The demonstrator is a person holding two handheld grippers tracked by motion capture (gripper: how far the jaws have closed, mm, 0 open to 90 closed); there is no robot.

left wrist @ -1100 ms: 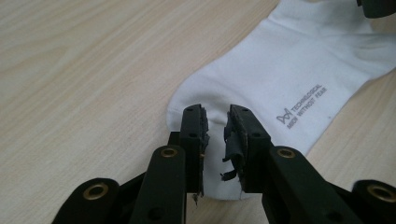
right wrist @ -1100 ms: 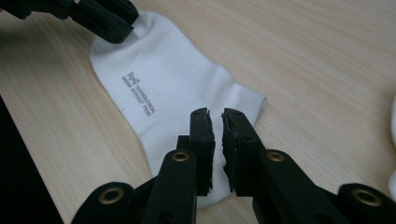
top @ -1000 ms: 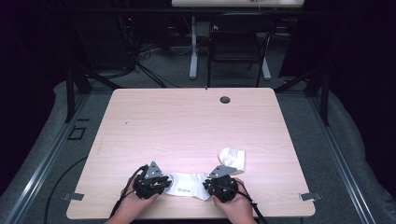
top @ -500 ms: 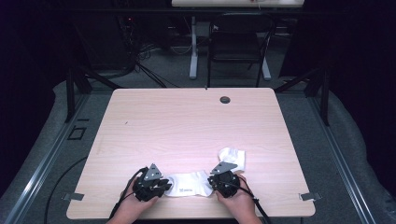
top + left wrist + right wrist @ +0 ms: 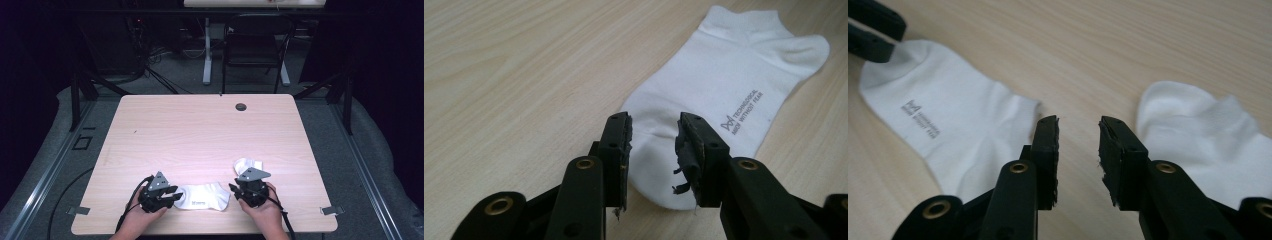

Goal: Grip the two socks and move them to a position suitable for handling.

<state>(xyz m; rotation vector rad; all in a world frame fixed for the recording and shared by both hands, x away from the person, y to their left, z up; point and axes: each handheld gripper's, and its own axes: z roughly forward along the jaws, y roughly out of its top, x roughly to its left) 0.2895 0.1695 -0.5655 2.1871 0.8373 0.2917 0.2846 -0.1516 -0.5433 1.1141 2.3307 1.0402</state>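
Note:
A flat white ankle sock (image 5: 205, 196) with small grey print lies near the table's front edge, between my two grippers. My left gripper (image 5: 173, 195) is open, its jaws straddling the sock's (image 5: 724, 80) rounded near end just above the cloth (image 5: 654, 135). My right gripper (image 5: 234, 190) is open over bare wood (image 5: 1078, 132), with the flat sock's (image 5: 948, 125) cuff end just to its left. A second, crumpled white sock (image 5: 248, 165) lies close on its right (image 5: 1198, 130). The left gripper's jaw tips (image 5: 873, 30) touch the flat sock's far end.
The wooden table (image 5: 200, 135) stretches away beyond the socks, with a small dark round grommet (image 5: 241, 106) near its far edge. A black chair (image 5: 255, 45) and desk legs stand on the floor behind. Both hands sit at the table's front edge.
My right gripper has shifted a little to the right and farther from me, off the flat sock's end and closer to the crumpled sock. The left gripper has stayed put.

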